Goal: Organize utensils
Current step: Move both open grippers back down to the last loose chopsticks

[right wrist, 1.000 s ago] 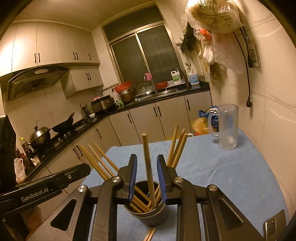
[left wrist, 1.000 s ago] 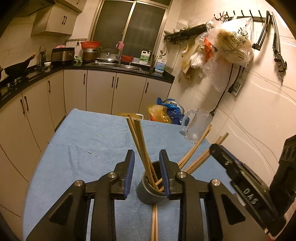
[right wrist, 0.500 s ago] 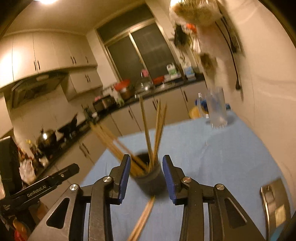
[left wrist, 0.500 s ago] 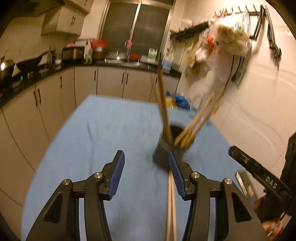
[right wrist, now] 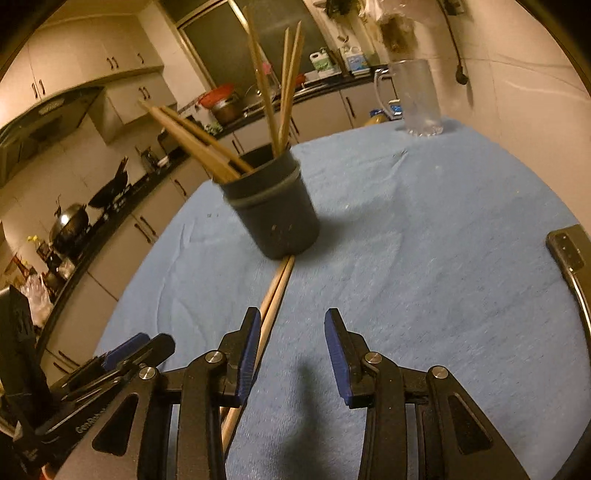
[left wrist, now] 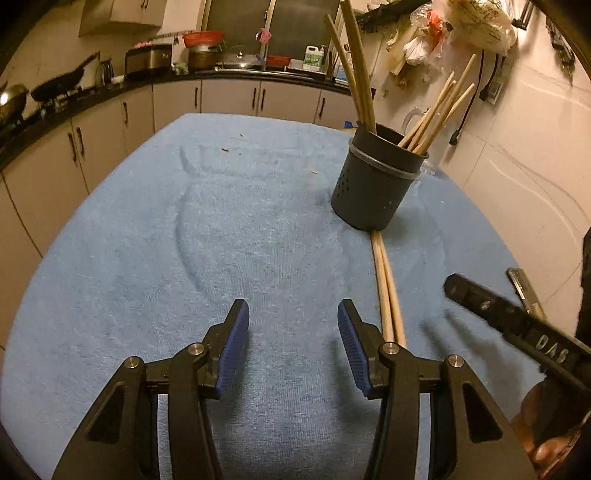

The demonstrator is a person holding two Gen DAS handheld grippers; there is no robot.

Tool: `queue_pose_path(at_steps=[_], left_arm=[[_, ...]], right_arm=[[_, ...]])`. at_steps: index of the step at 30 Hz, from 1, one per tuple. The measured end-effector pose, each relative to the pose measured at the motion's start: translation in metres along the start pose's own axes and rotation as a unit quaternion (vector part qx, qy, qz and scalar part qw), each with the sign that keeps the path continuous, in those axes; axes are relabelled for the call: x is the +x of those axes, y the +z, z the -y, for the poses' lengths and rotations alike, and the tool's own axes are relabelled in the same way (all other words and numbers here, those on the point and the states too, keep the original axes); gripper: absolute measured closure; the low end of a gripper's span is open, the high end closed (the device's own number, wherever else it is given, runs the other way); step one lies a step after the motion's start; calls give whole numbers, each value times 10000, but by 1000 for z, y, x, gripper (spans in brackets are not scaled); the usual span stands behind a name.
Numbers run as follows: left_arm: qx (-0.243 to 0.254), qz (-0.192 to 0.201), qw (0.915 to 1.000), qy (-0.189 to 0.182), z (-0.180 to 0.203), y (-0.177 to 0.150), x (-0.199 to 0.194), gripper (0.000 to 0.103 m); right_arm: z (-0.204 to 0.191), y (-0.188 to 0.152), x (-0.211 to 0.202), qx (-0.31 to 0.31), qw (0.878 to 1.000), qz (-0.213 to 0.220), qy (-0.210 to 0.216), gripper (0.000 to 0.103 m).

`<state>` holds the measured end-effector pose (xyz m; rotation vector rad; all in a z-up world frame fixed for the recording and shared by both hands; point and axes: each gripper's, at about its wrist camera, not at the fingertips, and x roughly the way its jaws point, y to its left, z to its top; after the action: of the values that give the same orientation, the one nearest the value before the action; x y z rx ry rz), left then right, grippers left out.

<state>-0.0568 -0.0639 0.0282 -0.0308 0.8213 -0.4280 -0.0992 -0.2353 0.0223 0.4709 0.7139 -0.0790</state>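
A dark grey utensil holder (left wrist: 375,182) stands on the blue cloth, with several wooden chopsticks (left wrist: 432,114) leaning in it; it also shows in the right wrist view (right wrist: 273,208). A pair of chopsticks (left wrist: 386,288) lies flat on the cloth, one end at the holder's base, also in the right wrist view (right wrist: 271,299). My left gripper (left wrist: 293,332) is open and empty, low over the cloth, left of the loose pair. My right gripper (right wrist: 291,343) is open and empty, just right of the pair.
A glass mug (right wrist: 421,99) stands at the table's far right corner. A flat dark device (right wrist: 567,247) lies by the right edge, next to the tiled wall. Kitchen cabinets and counter run behind and left. Bags hang on the wall (left wrist: 476,26).
Both grippers have pulled back from above the holder and dropped toward the near end of the table. Their jaws have opened wider. The holder now stands farther ahead.
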Motion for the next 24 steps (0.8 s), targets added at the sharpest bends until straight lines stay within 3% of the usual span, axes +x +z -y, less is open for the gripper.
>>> queue_pose_path(at_steps=[8, 10, 16, 19, 24], left_arm=[[-226, -116, 9991, -332, -9, 2, 7, 54], [-290, -118, 9989, -352, -10, 4, 7, 54], [-325, -110, 9986, -395, -10, 4, 8, 54], [-334, -124, 9986, -400, -10, 4, 9, 54], [-330, -161, 9985, -410, -10, 5, 10, 54]], right_arm=[[-27, -2, 28, -506, 9973, -515, -89, 73], [-33, -2, 36, -627, 9958, -636, -174, 81], [-44, 0, 56, -974, 9889, -948, -593, 84], [-41, 4, 60, -1067, 9862, -1098, -638, 90], [-16, 13, 50, -1165, 9802, -1386, -796, 91]])
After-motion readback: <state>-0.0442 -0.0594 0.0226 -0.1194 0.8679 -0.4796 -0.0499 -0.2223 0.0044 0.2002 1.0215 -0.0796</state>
